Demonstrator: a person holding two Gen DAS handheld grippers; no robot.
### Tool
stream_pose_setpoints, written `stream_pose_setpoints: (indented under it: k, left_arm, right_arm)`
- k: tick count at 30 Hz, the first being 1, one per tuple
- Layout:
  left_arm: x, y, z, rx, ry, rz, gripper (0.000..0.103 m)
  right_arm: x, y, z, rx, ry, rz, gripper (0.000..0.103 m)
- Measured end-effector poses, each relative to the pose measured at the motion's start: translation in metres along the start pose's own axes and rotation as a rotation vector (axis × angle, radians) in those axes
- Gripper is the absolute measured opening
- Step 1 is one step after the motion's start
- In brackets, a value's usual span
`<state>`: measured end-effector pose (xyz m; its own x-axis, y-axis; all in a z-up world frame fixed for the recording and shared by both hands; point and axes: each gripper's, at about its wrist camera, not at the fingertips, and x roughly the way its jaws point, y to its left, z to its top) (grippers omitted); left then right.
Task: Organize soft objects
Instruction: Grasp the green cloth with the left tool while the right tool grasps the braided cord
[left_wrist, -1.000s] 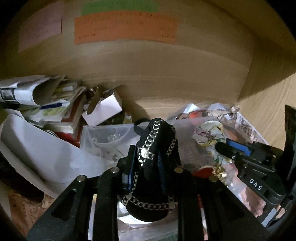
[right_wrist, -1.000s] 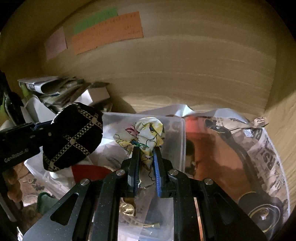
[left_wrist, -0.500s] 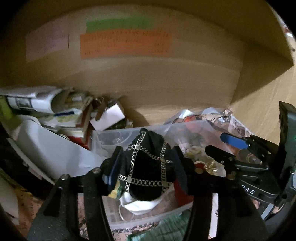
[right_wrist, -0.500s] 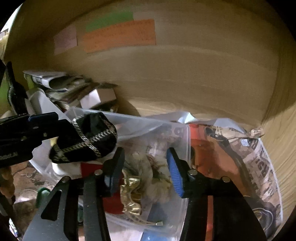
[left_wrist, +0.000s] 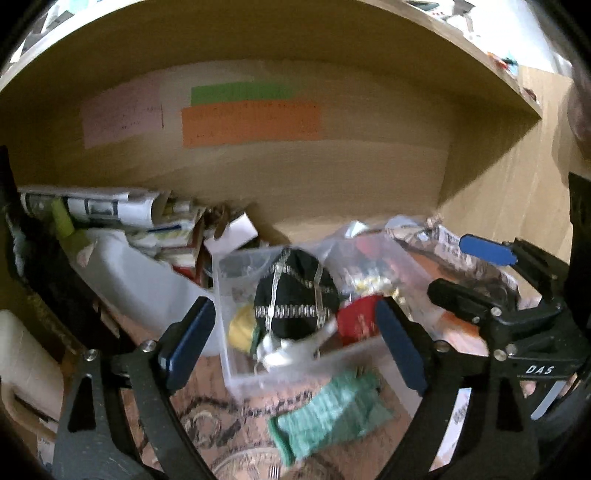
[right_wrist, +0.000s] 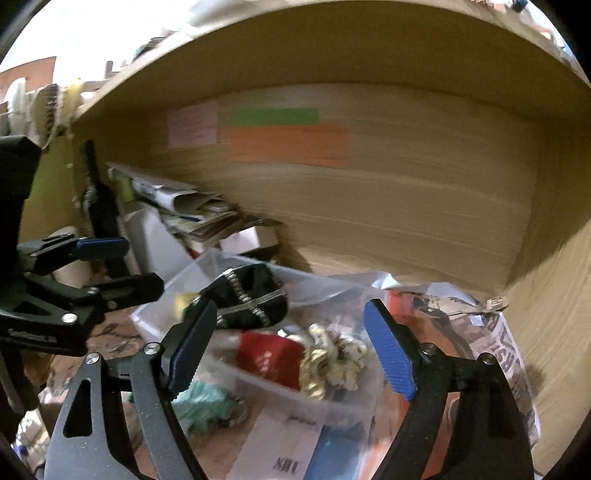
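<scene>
A black soft pouch with silver chain trim (left_wrist: 295, 295) lies in a clear plastic bin (left_wrist: 236, 373), seen also in the right wrist view (right_wrist: 251, 299). A red item (right_wrist: 269, 354) and a floral cloth bundle (right_wrist: 336, 358) lie in the same bin (right_wrist: 332, 410). My left gripper (left_wrist: 291, 350) is open and empty, drawn back from the bin. My right gripper (right_wrist: 291, 350) is open and empty above the bin's near side. A green knitted cloth (left_wrist: 332, 410) lies on the surface in front of the bin.
The bin sits inside a wooden shelf compartment with coloured notes (left_wrist: 251, 122) on the back wall. Rolled newspapers and books (left_wrist: 110, 214) and a white container (left_wrist: 140, 280) are stacked at the left. Crumpled newspaper (right_wrist: 491, 332) lies at the right by the side wall.
Both grippers opened: the left released the black pouch and the right released the floral bundle into the bin. Both have pulled back from the shelf.
</scene>
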<state>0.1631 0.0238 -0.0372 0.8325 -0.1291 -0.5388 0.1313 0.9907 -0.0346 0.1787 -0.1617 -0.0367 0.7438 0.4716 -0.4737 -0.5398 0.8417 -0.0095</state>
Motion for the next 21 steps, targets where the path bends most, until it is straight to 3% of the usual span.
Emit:
stream_pose_setpoints:
  k: [12, 17, 21]
  left_arm:
    - [0.028, -0.001, -0.065, 0.006, 0.168, -0.039, 0.089]
    - [0.047, -0.004, -0.077, 0.009, 0.223, -0.057, 0.088]
    - [0.058, -0.005, -0.083, 0.008, 0.262, -0.079, 0.076]
  right_arm:
    - [0.012, 0.007, -0.057, 0.033, 0.162, 0.051, 0.079]
    - [0.033, 0.008, -0.072, 0.041, 0.272, 0.081, 0.056]
    - [0.051, 0.007, -0.075, 0.062, 0.339, 0.098, 0.045]
